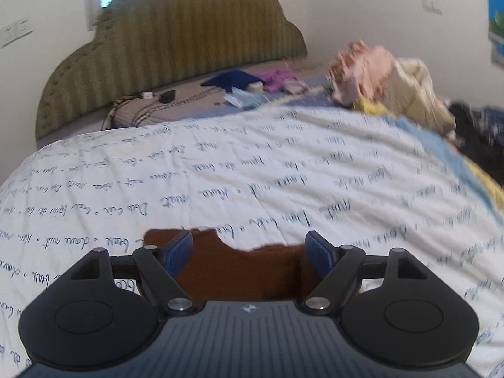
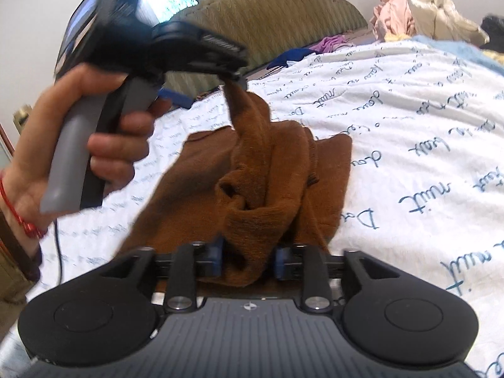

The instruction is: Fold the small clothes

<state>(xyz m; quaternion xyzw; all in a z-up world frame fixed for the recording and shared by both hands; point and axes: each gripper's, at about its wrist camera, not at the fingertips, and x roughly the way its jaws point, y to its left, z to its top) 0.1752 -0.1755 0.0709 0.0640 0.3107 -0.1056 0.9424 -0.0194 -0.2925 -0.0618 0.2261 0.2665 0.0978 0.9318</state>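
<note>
A small brown knitted garment (image 2: 267,170) lies bunched on the white bed cover. My right gripper (image 2: 247,258) is shut on a thick fold of it near its lower edge. In the right wrist view my left gripper (image 2: 233,77), held in a hand, seems to pinch a raised point of the brown cloth above the pile. In the left wrist view the left gripper (image 1: 249,252) has its blue fingers (image 1: 179,250) wide apart, with the brown garment (image 1: 239,271) below and between them. The two views disagree on the left grip.
The white bed cover (image 1: 252,170) has blue script print. A heap of pink, cream and yellow clothes (image 1: 384,75) lies at the far right. A dark blue cloth (image 1: 230,80) and purple cloth (image 1: 277,78) lie near the green padded headboard (image 1: 176,50).
</note>
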